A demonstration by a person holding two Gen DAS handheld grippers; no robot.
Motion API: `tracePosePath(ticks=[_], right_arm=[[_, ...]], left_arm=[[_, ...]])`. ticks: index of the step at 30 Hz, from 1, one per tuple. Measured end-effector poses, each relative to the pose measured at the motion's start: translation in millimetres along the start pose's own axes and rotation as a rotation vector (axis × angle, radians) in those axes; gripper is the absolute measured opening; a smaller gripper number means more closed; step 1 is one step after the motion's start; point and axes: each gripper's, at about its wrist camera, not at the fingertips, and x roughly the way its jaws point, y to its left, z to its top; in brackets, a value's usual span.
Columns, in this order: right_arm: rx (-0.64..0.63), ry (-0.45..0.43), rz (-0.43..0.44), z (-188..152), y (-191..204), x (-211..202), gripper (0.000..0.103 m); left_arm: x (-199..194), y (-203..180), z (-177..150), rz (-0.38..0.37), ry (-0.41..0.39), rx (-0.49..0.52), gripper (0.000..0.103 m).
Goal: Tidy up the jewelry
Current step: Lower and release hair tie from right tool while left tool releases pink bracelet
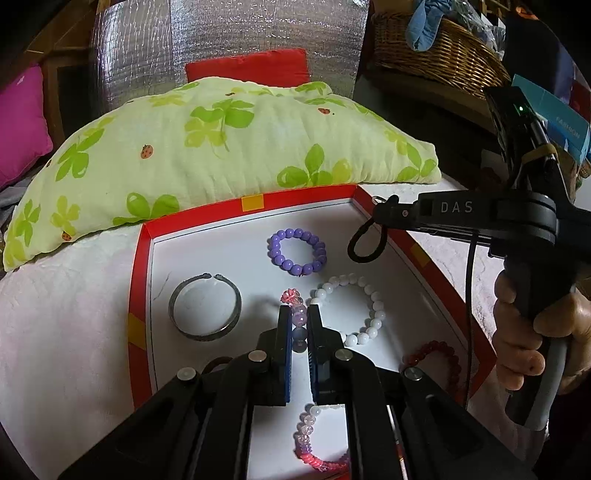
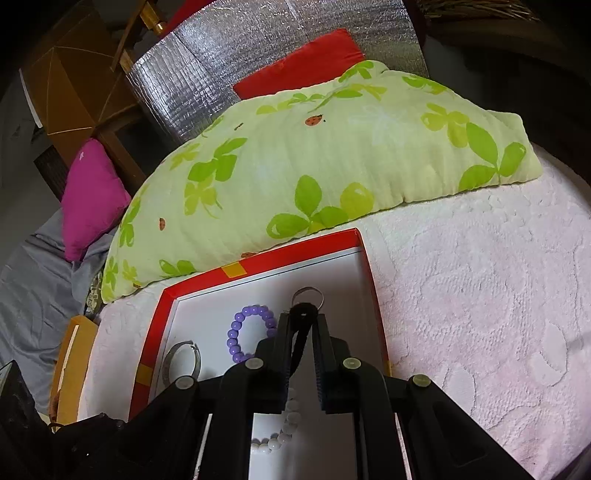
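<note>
Pink-lilac bead bracelet (image 1: pixel 300 325) clamped in left gripper (image 1: pixel 299 314) over red-rimmed tray (image 1: pixel 138 295). Right gripper (image 2: pixel 303 325) fingers pinch black hair tie (image 2: pixel 301 314) above tray's far corner.

green clover-print pillow (image 1: pixel 221 140) on white textured blanket (image 2: pixel 480 295), red cushion (image 1: pixel 247 68) behind, magenta cushion (image 2: pixel 92 195) at left, silver foil panel (image 1: pixel 229 33), wicker basket (image 1: pixel 436 51)
</note>
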Motion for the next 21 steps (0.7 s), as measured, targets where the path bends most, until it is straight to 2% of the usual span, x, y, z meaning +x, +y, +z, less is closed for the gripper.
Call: tracePosePath(ticks=[21], right_arm=[[-0.010,0.031,-0.031,-1,-2,18,0.012]], left_arm=[[6,-2,-2,0.037,0.017,0.012,0.008]])
